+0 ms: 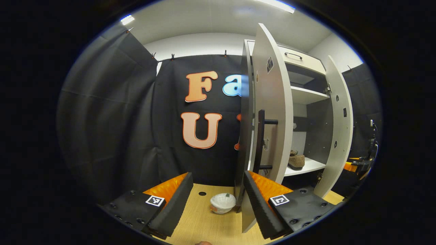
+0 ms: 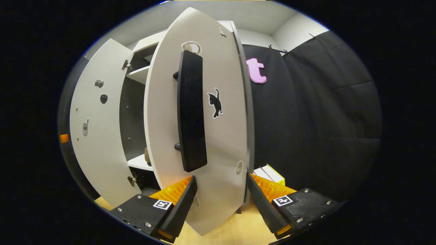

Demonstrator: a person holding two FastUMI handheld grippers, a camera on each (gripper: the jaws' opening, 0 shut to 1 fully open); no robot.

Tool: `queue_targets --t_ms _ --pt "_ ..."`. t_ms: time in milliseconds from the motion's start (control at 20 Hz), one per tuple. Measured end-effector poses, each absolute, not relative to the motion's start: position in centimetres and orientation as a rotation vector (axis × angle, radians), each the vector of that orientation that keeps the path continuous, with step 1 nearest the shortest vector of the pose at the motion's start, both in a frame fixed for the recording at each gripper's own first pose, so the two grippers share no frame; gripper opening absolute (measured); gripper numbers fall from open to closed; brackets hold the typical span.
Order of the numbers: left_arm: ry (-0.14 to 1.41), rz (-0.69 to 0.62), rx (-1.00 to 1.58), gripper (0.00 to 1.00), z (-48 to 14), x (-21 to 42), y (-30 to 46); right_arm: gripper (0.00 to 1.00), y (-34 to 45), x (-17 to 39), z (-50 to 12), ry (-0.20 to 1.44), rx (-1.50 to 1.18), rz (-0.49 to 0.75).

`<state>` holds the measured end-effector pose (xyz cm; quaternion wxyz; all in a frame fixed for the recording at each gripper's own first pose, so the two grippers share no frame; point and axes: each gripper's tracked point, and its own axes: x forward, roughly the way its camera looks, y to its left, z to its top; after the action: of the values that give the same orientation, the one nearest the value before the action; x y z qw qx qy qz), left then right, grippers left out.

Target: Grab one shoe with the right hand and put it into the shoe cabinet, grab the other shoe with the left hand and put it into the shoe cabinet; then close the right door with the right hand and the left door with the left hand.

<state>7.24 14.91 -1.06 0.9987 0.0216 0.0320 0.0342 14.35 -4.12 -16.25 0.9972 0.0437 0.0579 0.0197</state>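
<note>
The white shoe cabinet (image 1: 306,95) stands with both doors swung out. A brown shoe (image 1: 296,160) rests on its lower shelf (image 1: 308,166); a sliver of a shoe (image 2: 147,154) shows past the door in the right gripper view. My left gripper (image 1: 218,204) is open, just left of the left door (image 1: 272,102) and its black handle (image 1: 261,139). My right gripper (image 2: 221,200) is open, close in front of the right door's (image 2: 211,136) outer face, below its black handle (image 2: 191,110). The right gripper (image 1: 364,163) also shows beyond the right door (image 1: 340,126).
A white bowl (image 1: 222,203) sits on the wooden surface (image 1: 204,221) between my left fingers, near the cabinet's left corner. A yellow and white box (image 2: 270,173) lies right of the cabinet by the black cloth wall. The left door (image 2: 98,129) hangs open on the far side.
</note>
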Motion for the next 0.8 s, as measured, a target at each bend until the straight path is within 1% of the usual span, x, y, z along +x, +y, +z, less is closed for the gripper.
queue_targets --t_ms 250,300,350,450,550,600,650,700,800 --pt "0.07 0.061 0.052 0.96 -2.4 9.1 15.3 0.94 -1.5 15.7 -15.7 0.101 0.072 0.054" --pt "0.072 0.059 0.055 0.96 -2.7 9.4 15.3 0.93 -1.7 15.7 -15.6 0.1 0.078 0.055" --pt "0.074 0.055 0.055 0.99 -3.1 9.8 15.3 0.94 -1.9 15.6 -15.4 0.101 0.083 0.052" --pt "0.09 0.036 0.047 0.99 -4.2 10.9 14.6 0.94 -1.9 15.3 -15.0 0.103 0.098 0.046" --pt "0.101 0.013 0.047 0.96 -5.1 11.7 13.5 0.94 -2.3 14.9 -14.1 0.103 0.104 0.042" --pt "0.105 0.009 0.051 0.96 -5.5 12.0 13.4 0.93 -2.6 14.7 -13.8 0.103 0.1 0.037" --pt "0.113 0.009 0.055 0.99 -6.0 12.3 13.5 0.93 -3.0 14.5 -13.4 0.103 0.094 0.03" --pt "0.127 0.004 0.05 0.96 -6.6 12.6 13.1 0.93 -3.4 14.2 -13.1 0.102 0.09 0.025" --pt "0.142 -0.016 0.026 0.96 -7.6 12.8 12.1 0.93 -4.2 13.9 -12.2 0.095 0.09 0.019"
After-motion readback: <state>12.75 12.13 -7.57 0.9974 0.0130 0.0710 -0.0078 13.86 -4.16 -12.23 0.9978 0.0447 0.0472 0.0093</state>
